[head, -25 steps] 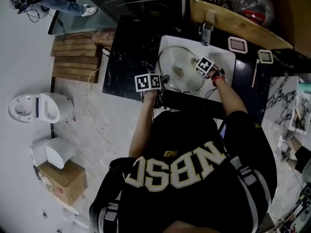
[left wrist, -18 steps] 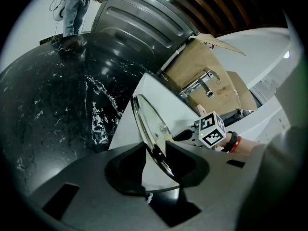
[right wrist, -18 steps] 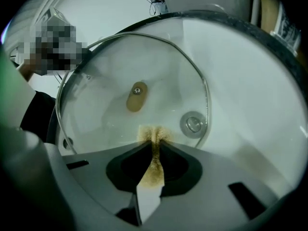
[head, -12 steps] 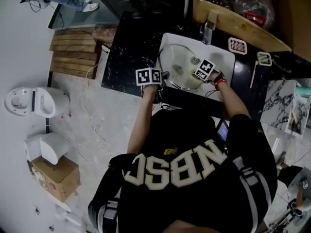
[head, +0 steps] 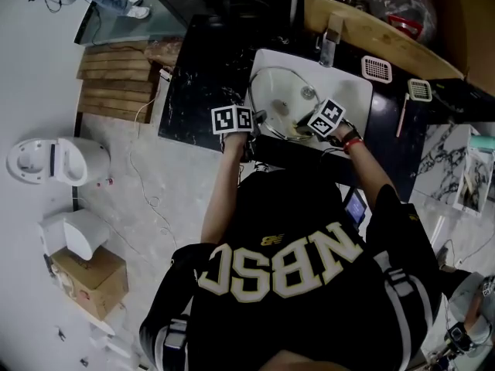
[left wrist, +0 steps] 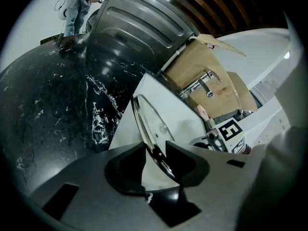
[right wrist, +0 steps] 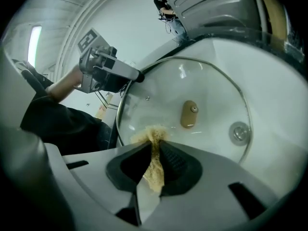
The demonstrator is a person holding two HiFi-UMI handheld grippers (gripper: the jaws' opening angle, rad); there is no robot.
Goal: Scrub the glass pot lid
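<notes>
head view: lid gripped on edge in the sink, pad at the glass

the glass pot lid (head: 282, 99) sits inside the white sink (head: 352, 91), which is set into a black marbled counter (head: 203, 76). the person stands over it with 1 gripper at each side of the lid. in the left gripper view, the left gripper (left wrist: 154, 148) has the lid's metal rim running between its 2 jaws, which are clamped on that rim. the lid is seen almost edge-on there, leaning across the basin.

in the right gripper view, the right gripper (right wrist: 154, 146) has its jaws pinched narrow on a yellowish scrub pad (right wrist: 155, 167). the pad's frayed tip sticks out past the jaw tips and appears to lie against the glass near the lid's lower edge. the lid's tan knob (right wrist: 189, 113) sits just above and to the right of the pad. the sink drain (right wrist: 239, 132) shows farther right. the faucet (head: 330, 41) stands at the sink's far edge.
</notes>
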